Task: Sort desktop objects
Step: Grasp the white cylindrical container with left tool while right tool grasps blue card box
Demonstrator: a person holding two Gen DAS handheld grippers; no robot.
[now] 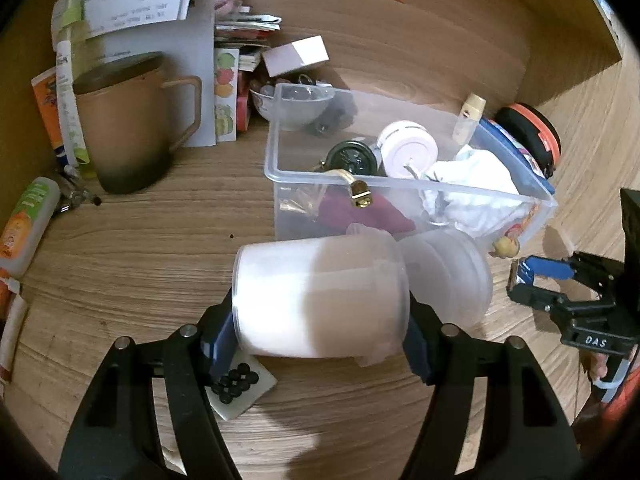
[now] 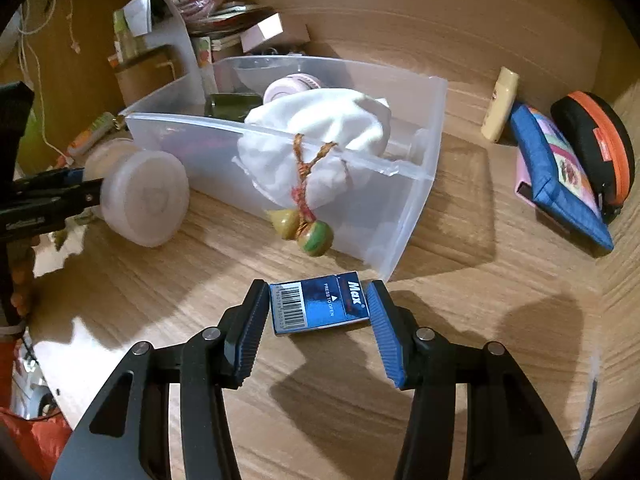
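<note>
Wood-grain desk (image 2: 500,208) runs under everything, cluttered along its far edge with papers, a brown mug (image 1: 132,128) and small bottles.

I judge the step in hand to be the pick-up, two things at once. My left gripper (image 1: 320,332) has its blue pads against both sides of a frosted white tub (image 1: 320,296) lying on its side just near of the clear bin (image 1: 400,196); the pads (image 1: 218,340) look pressed on it, so I read this as a grip. My right gripper (image 2: 318,320) straddles a small blue staple box (image 2: 320,306) lying flat on the desk off the bin's near right corner. Its left pad looks to touch the box's end; at the right pad I see a sliver of space, so those jaws are partly spread around the box, not yet pinching it.

Next, as I judge it, the right fingers must finish closing squarely on the box's short ends, then both hands lift and carry up and over the bin's near wall, which stands between each item and the inside.

Inside the bin lie a white cloth pouch (image 2: 320,128), its cord and two beads (image 2: 308,232) hanging over the near wall, a pink-and-white round case (image 1: 408,146), a dark round tin (image 1: 352,158), something maroon (image 1: 360,212) and a small brass bell (image 1: 360,196). Free floor remains at the far left.
</note>
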